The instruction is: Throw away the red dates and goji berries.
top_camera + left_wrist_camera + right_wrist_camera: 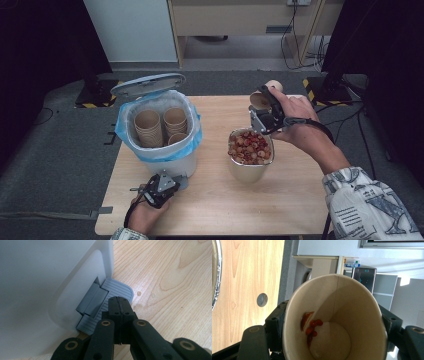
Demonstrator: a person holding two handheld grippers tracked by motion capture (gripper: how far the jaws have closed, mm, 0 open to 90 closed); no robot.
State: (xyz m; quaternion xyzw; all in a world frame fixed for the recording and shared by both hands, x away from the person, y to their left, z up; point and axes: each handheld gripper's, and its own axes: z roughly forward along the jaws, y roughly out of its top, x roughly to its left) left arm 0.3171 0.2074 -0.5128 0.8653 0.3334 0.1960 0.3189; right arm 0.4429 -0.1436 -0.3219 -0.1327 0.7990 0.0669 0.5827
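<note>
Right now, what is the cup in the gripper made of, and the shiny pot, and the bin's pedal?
Cup: looks like brown paper, matte, with a glued side seam.
Pot: seemingly metal, going by its gleaming rim.
Pedal: probably grey plastic, matte and ribbed, on a smooth white, likely plastic bin.

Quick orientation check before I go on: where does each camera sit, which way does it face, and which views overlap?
High view: above the person's side, looking forward and down on the table; both forearms, left gripper, right gripper.
Left gripper view: along shut jaws at the bin pedal.
Right gripper view: into the tilted paper cup it grips.
Shared: bin, cup, wood table.
</note>
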